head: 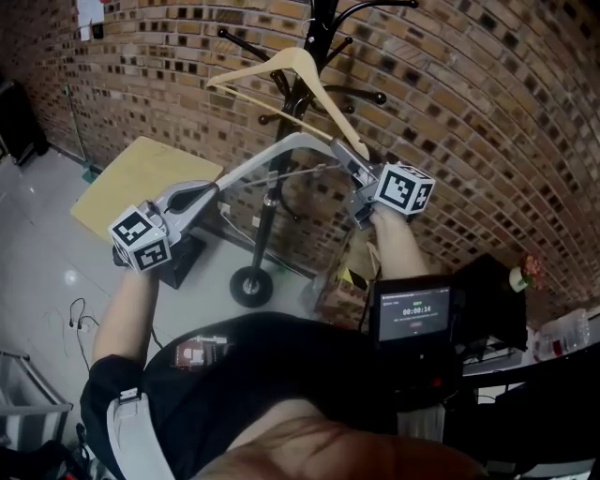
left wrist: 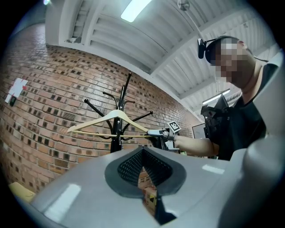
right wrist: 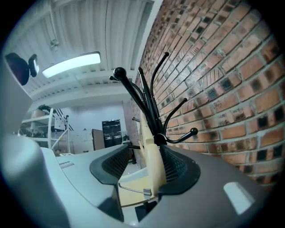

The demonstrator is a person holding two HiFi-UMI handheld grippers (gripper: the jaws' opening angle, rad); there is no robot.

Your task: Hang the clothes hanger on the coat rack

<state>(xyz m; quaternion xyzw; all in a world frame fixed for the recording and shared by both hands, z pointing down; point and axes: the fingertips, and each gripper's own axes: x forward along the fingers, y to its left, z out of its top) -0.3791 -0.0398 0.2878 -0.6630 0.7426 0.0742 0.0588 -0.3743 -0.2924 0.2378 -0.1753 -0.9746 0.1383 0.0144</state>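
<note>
A pale wooden hanger (head: 300,66) (left wrist: 116,116) hangs by its hook on the black coat rack (head: 323,28) (left wrist: 126,89) in front of the brick wall. My right gripper (head: 345,150) (left wrist: 156,132) is at the hanger's right end. In the right gripper view the hanger arm (right wrist: 151,156) runs between the jaws of the right gripper (right wrist: 147,149) and lies against the right pad, while the left pad stands off it. My left gripper (head: 217,186) (left wrist: 142,153) is lower left, away from the hanger, tips together with nothing in them.
The brick wall (head: 487,112) is close behind the rack. Its round base (head: 251,286) stands on the floor next to a cardboard box (head: 342,281). A yellow board (head: 141,169) lies at the left. A small screen (head: 414,307) hangs at the person's chest.
</note>
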